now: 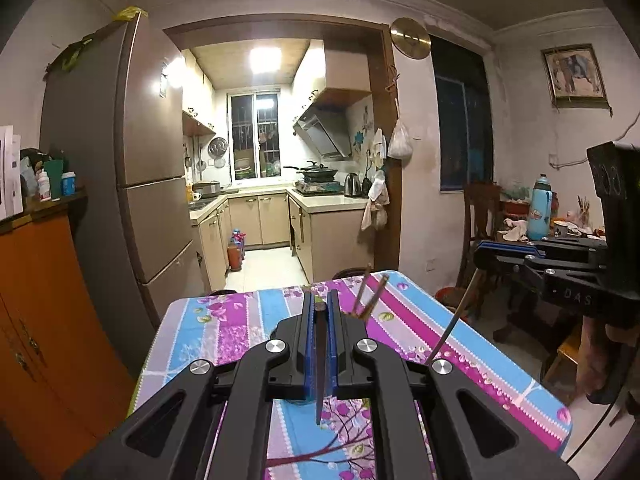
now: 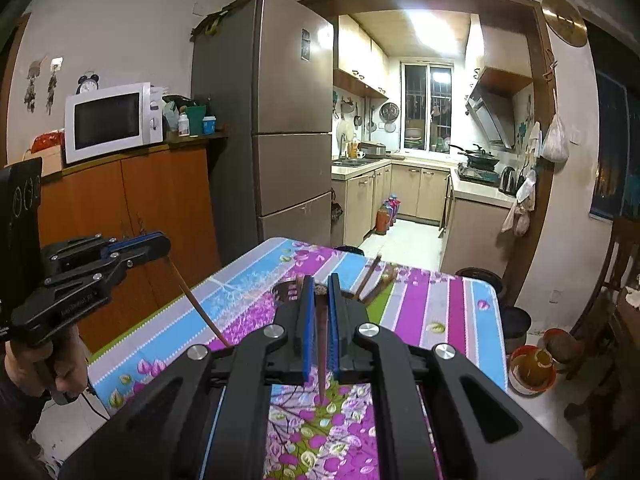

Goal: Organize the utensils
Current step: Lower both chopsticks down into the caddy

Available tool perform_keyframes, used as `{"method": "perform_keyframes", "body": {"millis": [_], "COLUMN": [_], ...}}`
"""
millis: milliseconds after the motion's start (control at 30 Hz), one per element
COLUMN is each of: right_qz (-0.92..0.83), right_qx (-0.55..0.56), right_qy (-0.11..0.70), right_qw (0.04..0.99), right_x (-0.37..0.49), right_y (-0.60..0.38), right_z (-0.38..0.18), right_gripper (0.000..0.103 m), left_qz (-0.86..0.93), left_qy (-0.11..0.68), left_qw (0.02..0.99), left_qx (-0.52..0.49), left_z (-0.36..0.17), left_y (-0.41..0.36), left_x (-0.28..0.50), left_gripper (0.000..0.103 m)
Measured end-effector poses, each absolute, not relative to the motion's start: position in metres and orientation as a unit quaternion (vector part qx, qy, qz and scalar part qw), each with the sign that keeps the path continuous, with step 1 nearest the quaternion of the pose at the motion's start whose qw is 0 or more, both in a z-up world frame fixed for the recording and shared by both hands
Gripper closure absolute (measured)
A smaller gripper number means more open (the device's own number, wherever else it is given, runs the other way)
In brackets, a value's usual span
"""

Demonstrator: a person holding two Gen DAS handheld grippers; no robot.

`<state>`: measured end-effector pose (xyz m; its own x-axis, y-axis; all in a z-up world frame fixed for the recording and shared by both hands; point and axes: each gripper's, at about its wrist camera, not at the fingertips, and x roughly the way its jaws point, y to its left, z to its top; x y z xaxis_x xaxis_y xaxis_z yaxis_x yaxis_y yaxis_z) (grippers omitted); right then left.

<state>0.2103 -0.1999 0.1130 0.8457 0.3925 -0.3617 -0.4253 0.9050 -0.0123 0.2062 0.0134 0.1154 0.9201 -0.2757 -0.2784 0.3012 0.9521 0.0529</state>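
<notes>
Kitchen lights glow behind your flowery counter [image 1: 248, 332]. Each gripper, left [image 1: 320, 300] and right [image 2: 320, 286], has its fingers clamped on one chopstick, tip down. More chopsticks [image 1: 370, 296] lean at one o'clock, probably where yours belong.

- A table [image 1: 224, 320] [image 2: 436, 304] covered by a flowered cloth in blue, purple and pink stripes, with a green patch showing in the right wrist view.
- A round metal holder [image 2: 285, 291] stands on the cloth, mostly hidden behind the gripper.
- Brown chopsticks [image 1: 370, 294] [image 2: 374, 278] lean up out of it, tips slanting up and away.
</notes>
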Motion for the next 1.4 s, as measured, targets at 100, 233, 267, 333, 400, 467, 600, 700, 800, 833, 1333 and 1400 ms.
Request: {"method": "perform_keyframes", "body": {"millis": [100,233,267,333,400,467,600,700,800,833,1333,1400], "right_qz": [0.212,0.208,0.206,0.204,0.201,0.199,0.198,0.197,0.196,0.195,0.201,0.202], "right_qx": [-0.041,-0.034,-0.034,-0.035,-0.034,-0.031,-0.029,-0.028,-0.025,-0.025,-0.016,-0.017], "right_qy": [0.177,0.176,0.176,0.175,0.174,0.172,0.166,0.16,0.156,0.156,0.17,0.175], "right_qw": [0.96,0.962,0.962,0.963,0.963,0.964,0.966,0.967,0.968,0.968,0.965,0.963], "right_x": [0.22,0.232,0.234,0.24,0.246,0.252,0.264,0.272,0.28,0.284,0.334,0.338], "right_y": [-0.2,-0.201,-0.201,-0.201,-0.2,-0.199,-0.196,-0.194,-0.193,-0.192,-0.187,-0.186], "right_z": [0.128,0.141,0.143,0.147,0.152,0.157,0.169,0.175,0.178,0.177,0.148,0.141], "right_gripper": [0.098,0.098,0.098,0.098,0.098,0.098,0.098,0.098,0.098,0.098,0.098,0.098], "left_qz": [-0.142,-0.136,-0.135,-0.135,-0.131,-0.127,-0.12,-0.117,-0.114,-0.114,-0.116,-0.116], "left_qy": [0.135,0.13,0.129,0.127,0.125,0.124,0.12,0.116,0.114,0.115,0.138,0.144], "left_qw": [0.979,0.98,0.981,0.981,0.982,0.983,0.985,0.985,0.986,0.986,0.983,0.982], "left_qx": [0.054,0.058,0.057,0.052,0.047,0.044,0.043,0.041,0.038,0.037,0.036,0.037], "left_z": [0.131,0.15,0.154,0.162,0.169,0.176,0.187,0.191,0.193,0.193,0.164,0.156], "left_y": [0.012,0.01,0.01,0.012,0.013,0.013,0.011,0.009,0.008,0.008,0.002,0.002], "left_x": [0.214,0.223,0.226,0.231,0.237,0.245,0.26,0.269,0.28,0.284,0.338,0.345], "left_gripper": [0.096,0.096,0.096,0.096,0.096,0.096,0.096,0.096,0.096,0.096,0.096,0.096]}}
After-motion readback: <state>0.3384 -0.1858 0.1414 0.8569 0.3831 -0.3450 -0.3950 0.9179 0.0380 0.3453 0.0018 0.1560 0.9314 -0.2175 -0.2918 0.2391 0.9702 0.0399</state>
